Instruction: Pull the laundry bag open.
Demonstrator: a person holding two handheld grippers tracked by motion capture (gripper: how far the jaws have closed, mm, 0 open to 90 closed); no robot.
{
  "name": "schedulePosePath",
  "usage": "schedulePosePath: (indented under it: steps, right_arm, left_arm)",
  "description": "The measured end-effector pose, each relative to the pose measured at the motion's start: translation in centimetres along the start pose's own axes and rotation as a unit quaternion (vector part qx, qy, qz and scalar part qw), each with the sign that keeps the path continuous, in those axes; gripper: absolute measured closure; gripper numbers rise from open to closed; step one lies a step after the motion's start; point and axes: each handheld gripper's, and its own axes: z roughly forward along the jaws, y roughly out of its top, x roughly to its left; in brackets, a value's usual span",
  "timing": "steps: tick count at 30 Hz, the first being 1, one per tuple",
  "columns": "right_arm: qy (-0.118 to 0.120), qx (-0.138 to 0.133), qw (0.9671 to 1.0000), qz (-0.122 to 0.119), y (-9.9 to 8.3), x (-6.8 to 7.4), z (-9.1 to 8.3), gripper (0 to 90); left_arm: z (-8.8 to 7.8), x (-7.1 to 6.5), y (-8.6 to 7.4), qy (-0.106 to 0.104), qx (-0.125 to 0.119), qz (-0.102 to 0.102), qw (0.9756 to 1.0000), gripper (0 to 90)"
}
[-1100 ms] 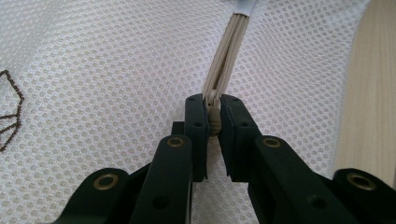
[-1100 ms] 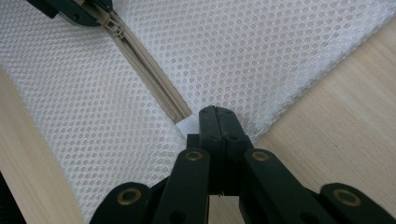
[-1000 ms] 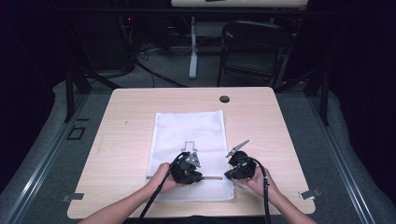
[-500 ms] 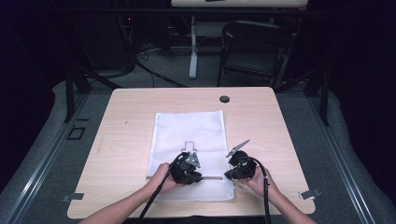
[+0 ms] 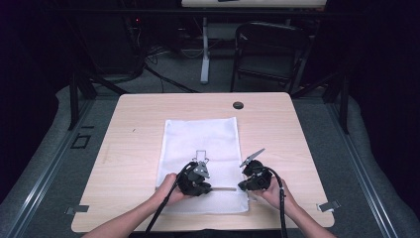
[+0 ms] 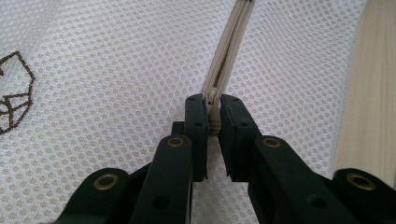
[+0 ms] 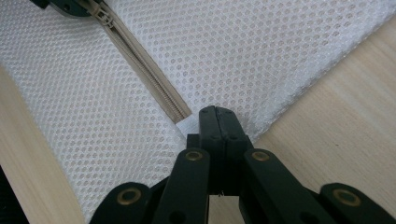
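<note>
Left gripper (image 6: 213, 119) jaws clamped on beige zipper slider (image 6: 214, 114) of white mesh bag (image 6: 116, 70). Zipper (image 6: 231, 51) runs from slider up to top edge. Brown stitched logo (image 6: 14, 93) at left. Light wood table (image 6: 369, 98) along right side.

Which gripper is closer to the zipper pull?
Left. The left gripper is shut on the zipper pull. The right gripper pinches the mesh bag at the zipper's far end.
</note>
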Motion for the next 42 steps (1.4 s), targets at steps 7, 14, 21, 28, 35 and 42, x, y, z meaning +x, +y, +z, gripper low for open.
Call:
schedulePosePath:
  steps: [7, 14, 21, 28, 35, 42]
  right_arm:
    - [-0.003, -0.002, 1.0000, 0.001, 0.0, 0.0, 0.0, 90.0]
    - [-0.001, -0.004, 1.0000, 0.001, 0.0, 0.1, 0.0, 90.0]
    - [-0.005, -0.002, 1.0000, 0.001, -0.1, 0.1, 0.0, 90.0]
    - [-0.006, 0.002, 1.0000, 0.000, 0.1, 0.0, 0.0, 90.0]
    - [-0.007, 0.005, 1.0000, -0.002, 0.1, 0.1, 0.0, 90.0]
    - [-0.005, 0.005, 1.0000, -0.003, 0.1, 0.0, 0.0, 90.0]
  left_arm:
    - [-0.1, 0.0, -0.3, 0.001, -0.002, 0.000, 1.0000, 82.4]
    - [-0.2, -0.1, -0.3, 0.003, 0.001, 0.005, 1.0000, 82.4]
    - [-0.4, 0.0, -0.6, 0.019, 0.018, 0.014, 0.9996, 82.4]
    - [-2.2, 1.5, -3.2, 0.015, 0.007, -0.034, 0.9993, 82.3]
    - [-2.3, 1.2, -3.2, 0.015, 0.007, -0.032, 0.9994, 82.3]
    - [-2.4, 1.1, -3.3, 0.013, 0.009, -0.031, 0.9994, 82.3]
